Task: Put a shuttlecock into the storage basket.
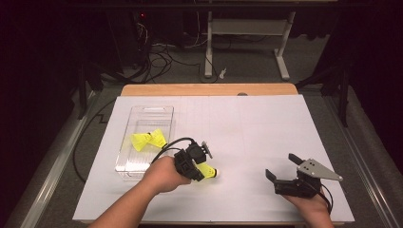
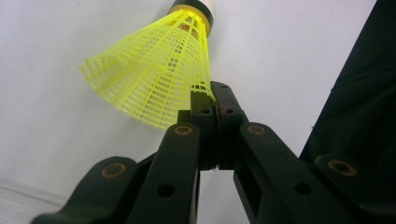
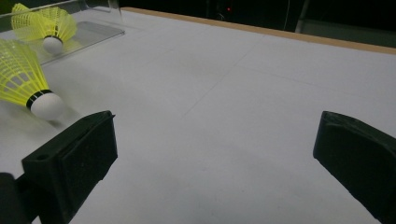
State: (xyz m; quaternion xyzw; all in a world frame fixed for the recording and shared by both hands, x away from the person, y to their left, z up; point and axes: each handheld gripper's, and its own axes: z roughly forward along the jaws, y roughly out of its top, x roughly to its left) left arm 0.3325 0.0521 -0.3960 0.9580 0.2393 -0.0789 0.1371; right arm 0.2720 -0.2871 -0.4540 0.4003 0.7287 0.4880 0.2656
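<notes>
We see the left gripper (image 1: 202, 166) clenched on the rim of a yellow plastic mesh shuttlecock with a white cork tip (image 1: 209, 171); in the left gripper view its black jaws meet on the edge of the skirt (image 2: 154, 79). The shuttlecock sits just above or on the white paper-covered table (image 1: 247, 128), we cannot tell which, cork pointing toward the right gripper, just right of the clear rectangular plastic tray (image 1: 142, 114). Inside that tray lie more yellow shuttlecocks (image 1: 148, 139), bunched near its middle; we cannot count them for sure. The right gripper (image 1: 281, 167) is well apart on the right side of the table, near the front edge, jaws spread wide with nothing between them. In the right gripper view the two black jaws stand far apart over bare white surface, with the held shuttlecock (image 3: 28, 84) at far left and the tray (image 3: 88, 32) behind it.
</notes>
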